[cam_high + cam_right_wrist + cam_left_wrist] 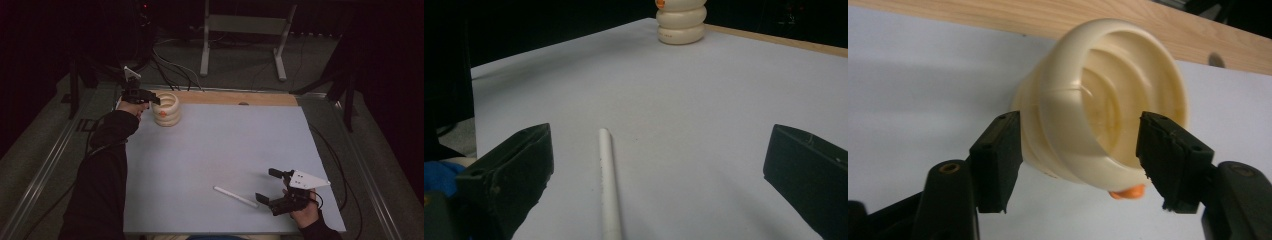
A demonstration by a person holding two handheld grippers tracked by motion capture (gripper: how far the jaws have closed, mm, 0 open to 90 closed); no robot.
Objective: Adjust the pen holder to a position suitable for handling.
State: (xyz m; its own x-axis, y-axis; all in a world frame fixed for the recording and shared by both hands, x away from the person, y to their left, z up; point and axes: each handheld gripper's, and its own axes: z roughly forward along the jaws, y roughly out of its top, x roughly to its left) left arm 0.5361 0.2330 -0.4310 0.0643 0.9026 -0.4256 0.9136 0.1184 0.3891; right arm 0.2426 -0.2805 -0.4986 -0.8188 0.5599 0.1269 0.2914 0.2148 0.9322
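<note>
A cream ribbed cup (166,110) with an orange mark stands upright at the far left of the grey table (225,145). My left gripper (152,98) hovers at its left rim. In the left gripper view the cup (1098,100) shows its open mouth, and the left gripper (1080,160) is open with one jaw on each side of the cup's near edge. A thin white stick (235,196) lies flat near the front right. My right gripper (267,185) is open just right of it. The right gripper view shows the stick (608,185) on the table between the wide jaws of the right gripper (659,167).
A wooden strip (235,97) runs along the table's far edge. Behind it on the floor stand a white frame (245,30) and loose cables (170,65). Metal rails (45,165) flank the table. The cup (680,22) stands far ahead in the right gripper view.
</note>
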